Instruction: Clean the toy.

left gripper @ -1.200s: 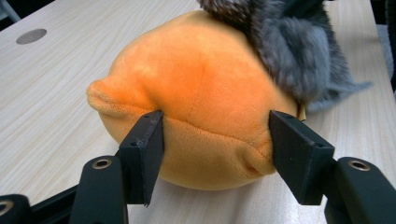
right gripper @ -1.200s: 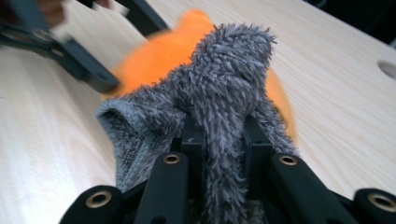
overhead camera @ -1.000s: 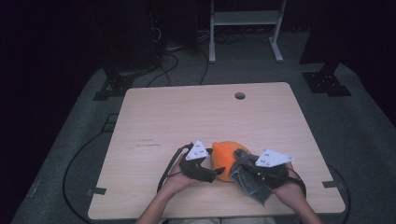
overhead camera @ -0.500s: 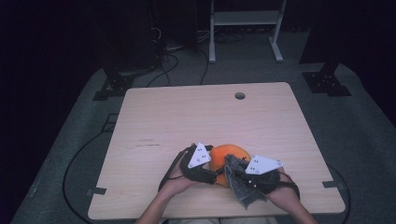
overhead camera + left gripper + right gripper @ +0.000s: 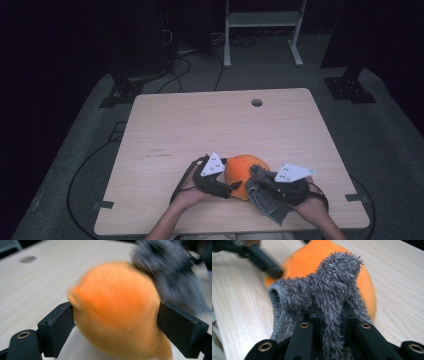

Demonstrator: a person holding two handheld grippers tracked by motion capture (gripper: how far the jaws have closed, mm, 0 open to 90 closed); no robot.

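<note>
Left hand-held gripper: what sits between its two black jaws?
In the left gripper view, a rounded orange soft object sits between the jaws of the left hand-held gripper.

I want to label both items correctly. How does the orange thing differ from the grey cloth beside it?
The orange thing looks smooth and rounded; the grey cloth is fuzzy and crumpled. The orange thing sits between the left gripper's spread fingers, which have just been opening; the cloth is pinched in the shut right gripper. The cloth drapes over the orange thing. Both lie at the table's near edge.
</note>
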